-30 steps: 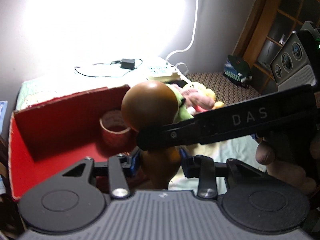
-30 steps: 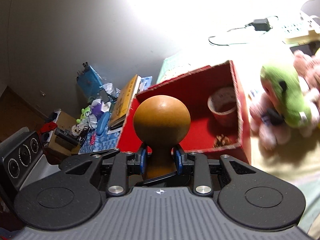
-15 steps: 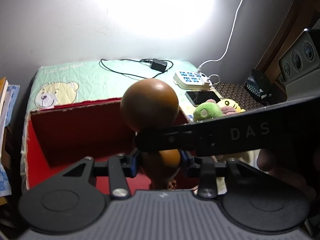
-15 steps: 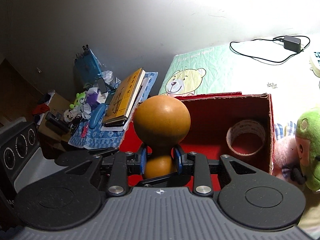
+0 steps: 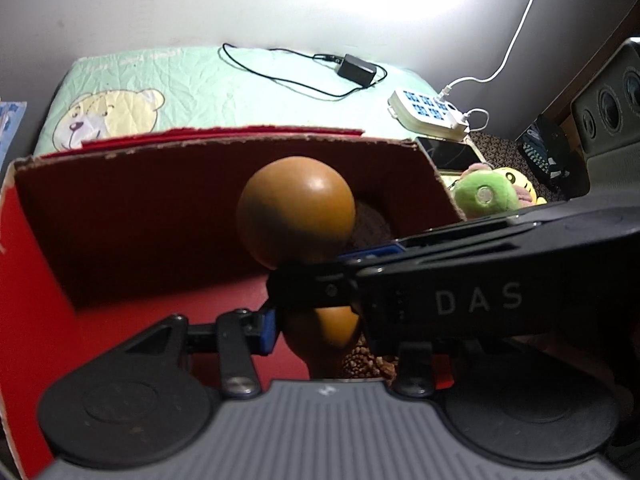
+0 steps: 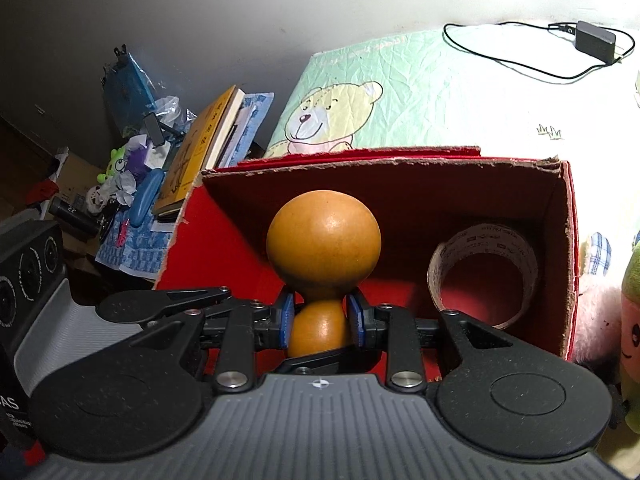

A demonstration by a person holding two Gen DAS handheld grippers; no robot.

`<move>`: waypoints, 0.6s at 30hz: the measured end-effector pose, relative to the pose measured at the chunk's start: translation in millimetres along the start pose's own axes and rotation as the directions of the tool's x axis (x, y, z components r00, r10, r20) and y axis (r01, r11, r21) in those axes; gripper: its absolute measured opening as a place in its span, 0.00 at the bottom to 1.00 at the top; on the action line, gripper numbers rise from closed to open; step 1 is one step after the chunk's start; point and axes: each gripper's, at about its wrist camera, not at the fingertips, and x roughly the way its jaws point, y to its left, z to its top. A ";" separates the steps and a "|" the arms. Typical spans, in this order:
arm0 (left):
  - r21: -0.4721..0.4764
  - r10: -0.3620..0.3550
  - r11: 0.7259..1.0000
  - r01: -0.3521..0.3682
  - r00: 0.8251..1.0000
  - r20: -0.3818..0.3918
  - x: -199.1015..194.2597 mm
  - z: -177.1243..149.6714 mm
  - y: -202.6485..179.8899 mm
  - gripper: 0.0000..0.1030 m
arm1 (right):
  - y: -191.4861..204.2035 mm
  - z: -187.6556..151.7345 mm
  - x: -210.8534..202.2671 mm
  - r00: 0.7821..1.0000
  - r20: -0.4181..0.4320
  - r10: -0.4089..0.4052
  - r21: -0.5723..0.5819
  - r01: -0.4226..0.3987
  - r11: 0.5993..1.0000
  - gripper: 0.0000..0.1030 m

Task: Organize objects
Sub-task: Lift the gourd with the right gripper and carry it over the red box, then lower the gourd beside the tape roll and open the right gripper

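A brown double-bulbed gourd (image 5: 296, 216) (image 6: 324, 248) hangs inside the open red cardboard box (image 5: 40, 240) (image 6: 440, 184), big bulb forward. Both grippers hold it. My right gripper (image 6: 321, 320) is shut on its narrow waist, blue pads (image 6: 286, 320) pressing each side. My left gripper (image 5: 320, 328) grips the small bulb; one blue pad (image 5: 268, 328) shows, while the other is hidden behind my right gripper (image 5: 304, 284), which crosses in front. A roll of tape (image 6: 484, 272) stands in the box's right corner, mostly hidden behind the gourd in the left wrist view.
The box sits on a bear-printed green cover (image 6: 332, 116) (image 5: 112, 114). Plush toys (image 5: 484, 196) (image 6: 632, 320) lie right of the box. A power strip (image 5: 428, 114), phone (image 5: 448, 152) and adapter with cable (image 6: 596, 38) lie behind. Books (image 6: 204, 148) and clutter fill the left.
Both grippers have carried the gourd over the box's near edge and down into it. The box walls now rise around the gourd, and the tape roll lies to its right.
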 end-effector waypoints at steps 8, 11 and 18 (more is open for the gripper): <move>-0.039 0.020 0.999 -0.025 0.994 -0.109 28.9 0.8 11.4 0.37 | -13.8 0.1 23.5 0.997 -0.082 -0.006 0.031 0.009 0.999 0.29; -0.036 0.051 0.998 -0.056 0.991 -0.128 30.8 3.6 10.2 0.43 | -16.5 1.4 29.4 0.995 -0.096 -0.026 0.042 0.030 0.999 0.29; -0.026 0.090 0.995 -0.095 0.985 -0.149 32.3 5.3 8.8 0.47 | -29.6 -3.7 41.2 0.991 -0.126 -0.047 0.089 0.058 0.994 0.30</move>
